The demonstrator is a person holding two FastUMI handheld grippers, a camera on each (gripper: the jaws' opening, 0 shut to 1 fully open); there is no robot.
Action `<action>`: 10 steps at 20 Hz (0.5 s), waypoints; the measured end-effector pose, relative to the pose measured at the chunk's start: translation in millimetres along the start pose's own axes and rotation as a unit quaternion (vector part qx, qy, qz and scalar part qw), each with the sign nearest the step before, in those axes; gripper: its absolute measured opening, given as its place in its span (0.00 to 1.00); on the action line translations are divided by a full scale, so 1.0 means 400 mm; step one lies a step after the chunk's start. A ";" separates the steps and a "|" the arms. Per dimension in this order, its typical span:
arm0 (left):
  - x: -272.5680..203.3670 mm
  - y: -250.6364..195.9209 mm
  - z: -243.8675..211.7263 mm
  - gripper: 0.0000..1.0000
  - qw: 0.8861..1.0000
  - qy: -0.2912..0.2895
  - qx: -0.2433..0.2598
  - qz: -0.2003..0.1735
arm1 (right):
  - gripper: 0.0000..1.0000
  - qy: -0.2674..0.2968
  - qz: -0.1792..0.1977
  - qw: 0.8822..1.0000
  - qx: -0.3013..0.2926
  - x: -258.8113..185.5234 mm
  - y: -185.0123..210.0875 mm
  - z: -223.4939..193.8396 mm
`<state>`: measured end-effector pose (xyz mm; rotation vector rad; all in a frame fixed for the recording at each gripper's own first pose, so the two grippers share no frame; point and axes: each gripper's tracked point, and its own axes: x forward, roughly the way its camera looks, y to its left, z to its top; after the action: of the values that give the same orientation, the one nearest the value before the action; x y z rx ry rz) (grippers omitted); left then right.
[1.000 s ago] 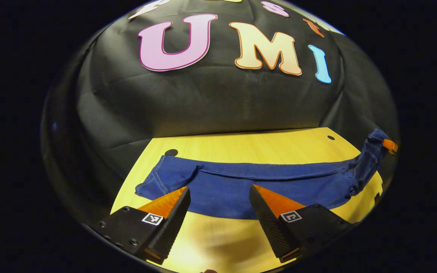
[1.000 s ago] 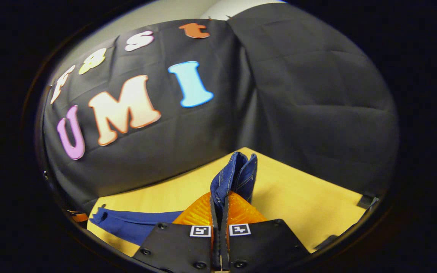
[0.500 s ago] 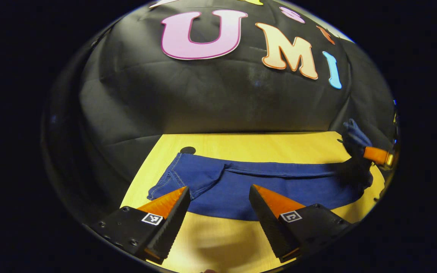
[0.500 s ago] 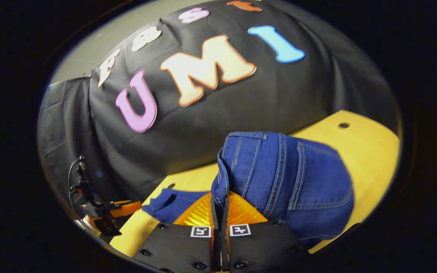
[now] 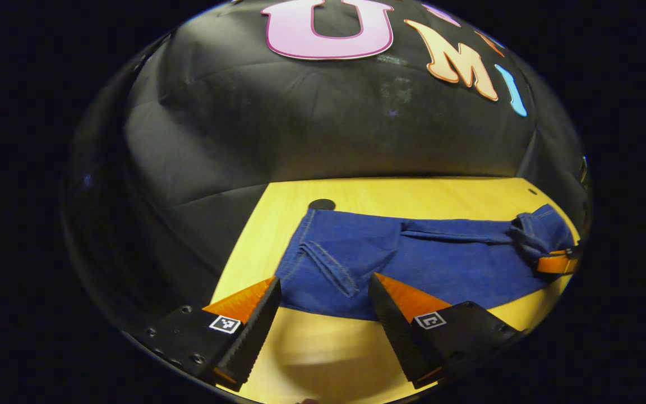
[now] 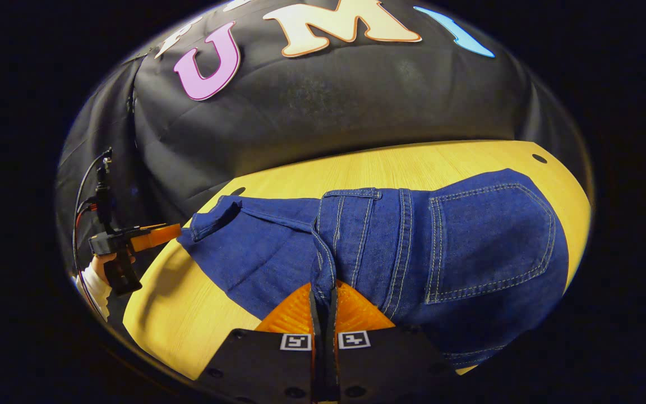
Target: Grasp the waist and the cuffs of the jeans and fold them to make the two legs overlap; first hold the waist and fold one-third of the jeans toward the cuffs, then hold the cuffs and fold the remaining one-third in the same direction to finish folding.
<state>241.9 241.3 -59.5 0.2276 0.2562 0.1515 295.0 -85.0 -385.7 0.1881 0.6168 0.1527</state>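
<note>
One pair of blue denim jeans [image 6: 390, 241] lies along the yellow wooden bench [image 5: 356, 193], the legs already doubled one over the other so the garment makes a single long strip. It is set lengthwise, probably so that each end can be taken by its own hand.

The right hand-held gripper [image 6: 323, 294] is clenched on the waist end of the jeans: its two fingers are pressed together with a ridge of denim running up from between them, beside the waistband seam. The back pocket [image 6: 491, 235] lies flat just to the right of that pinch in the right gripper view. Holding the band at the edge looks meant to carry the whole waist third over toward the cuffs in one sweep; judging from the cloth, that first fold is under way but not laid down. In the left gripper view this hand-held gripper shows at the far end of the jeans, with the waist cloth bunched up against it.

The left hand-held gripper [image 5: 323, 289] is released, fingers spread wide, poised just above the near edge of the jeans at the cuff end and grasping nothing. The cuff [image 5: 328, 264] lies between and just beyond its fingertips, one corner turned back on itself. It appears to be waiting there for the second fold. In the right gripper view a person's hand [image 6: 101, 264] with a white sleeve holds it off the bench's end.

Count: one pair of jeans, two hand-held grippers, one bench, one back pocket in sight.
</note>
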 end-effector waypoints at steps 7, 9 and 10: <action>0.074 0.044 -0.070 0.95 0.999 0.045 0.029 0.008 | 0.03 0.008 -0.004 1.000 -0.007 0.001 -0.007 0.014; 0.081 0.032 -0.059 0.95 0.999 0.036 0.008 -0.003 | 0.05 0.005 -0.007 1.000 0.000 0.003 -0.010 0.021; 0.084 0.024 -0.072 0.92 0.999 0.047 0.003 -0.005 | 0.03 0.004 -0.009 1.000 0.000 0.003 -0.013 0.024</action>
<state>265.4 262.5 -92.2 0.2257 0.3507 0.1513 301.9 -91.1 -379.7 0.1816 0.6261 0.1364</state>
